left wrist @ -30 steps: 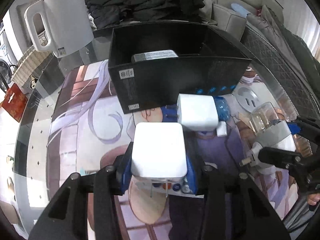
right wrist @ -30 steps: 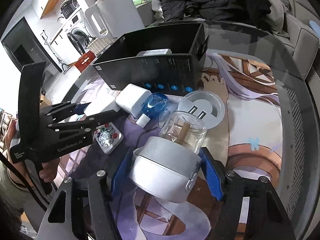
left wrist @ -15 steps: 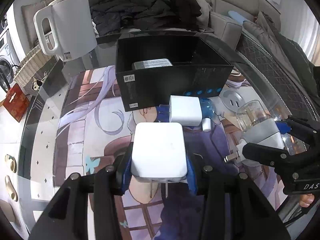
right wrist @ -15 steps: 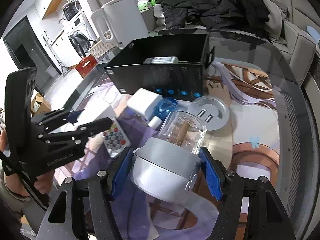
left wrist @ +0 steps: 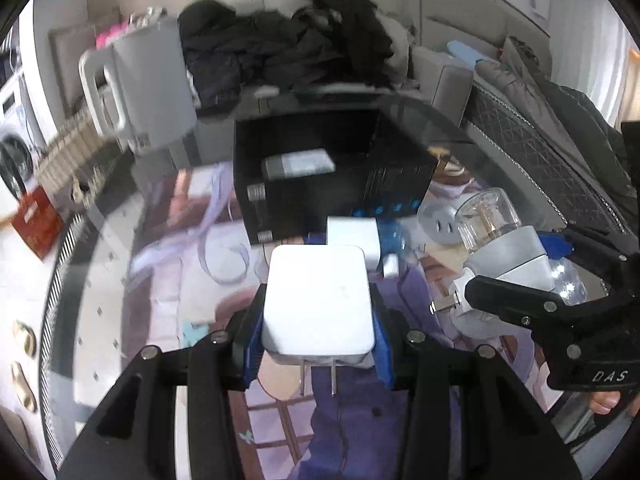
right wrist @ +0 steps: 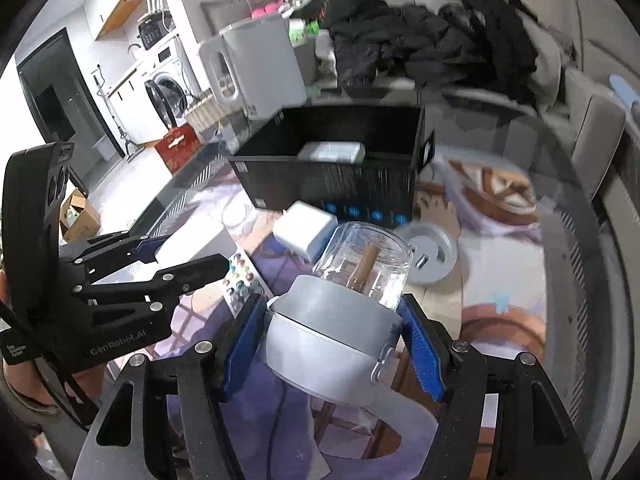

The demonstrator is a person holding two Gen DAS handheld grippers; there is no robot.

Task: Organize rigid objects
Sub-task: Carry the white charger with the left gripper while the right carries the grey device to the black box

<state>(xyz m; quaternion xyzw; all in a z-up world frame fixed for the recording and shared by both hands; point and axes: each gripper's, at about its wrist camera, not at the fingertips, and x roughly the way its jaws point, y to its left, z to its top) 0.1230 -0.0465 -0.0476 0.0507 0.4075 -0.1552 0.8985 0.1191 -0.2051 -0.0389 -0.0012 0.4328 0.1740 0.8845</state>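
Left gripper (left wrist: 318, 344) is clamped tight on a white plug adapter (left wrist: 319, 300), blue pads squeezing both its sides, two metal prongs poking back toward the camera. Right gripper (right wrist: 334, 346) has its jaws wider apart, gripped around the grey base of a plug-in gadget with a clear glass dome (right wrist: 340, 312) pointing forward. Both are held above the table mat (left wrist: 344, 432). Straight ahead of both tools sits the open black box (right wrist: 340, 176) with a grey item (right wrist: 332, 151) inside; another white charger (right wrist: 306, 232) lies just in front of it.
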